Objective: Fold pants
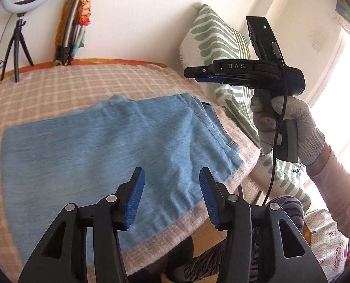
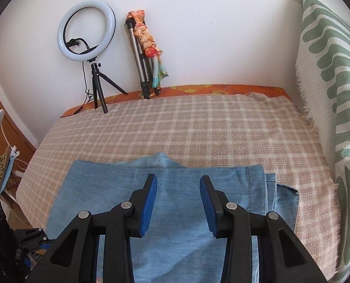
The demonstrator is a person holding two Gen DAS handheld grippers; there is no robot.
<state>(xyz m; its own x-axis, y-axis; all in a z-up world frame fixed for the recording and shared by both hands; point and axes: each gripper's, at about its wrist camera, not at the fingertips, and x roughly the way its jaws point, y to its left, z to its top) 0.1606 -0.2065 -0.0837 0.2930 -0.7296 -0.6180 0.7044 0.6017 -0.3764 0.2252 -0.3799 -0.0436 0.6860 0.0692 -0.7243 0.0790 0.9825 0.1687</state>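
Light blue denim pants [image 1: 99,146] lie folded into a flat rectangle on the checked blanket [image 1: 57,85]; they also show in the right wrist view [image 2: 179,212], with layered hem edges at the right. My left gripper [image 1: 171,176] is open and empty, held above the pants' near edge. My right gripper [image 2: 177,182] is open and empty, above the middle of the pants. In the left wrist view the right gripper [image 1: 198,75] is seen side-on, held by a gloved hand, raised to the right of the pants.
A ring light on a small tripod [image 2: 87,35] and a folded tripod with a colourful cloth [image 2: 144,54] stand at the wall behind the bed. A green-and-white patterned cushion [image 2: 335,94] borders the right side. The bed's front edge [image 1: 175,231] is close below.
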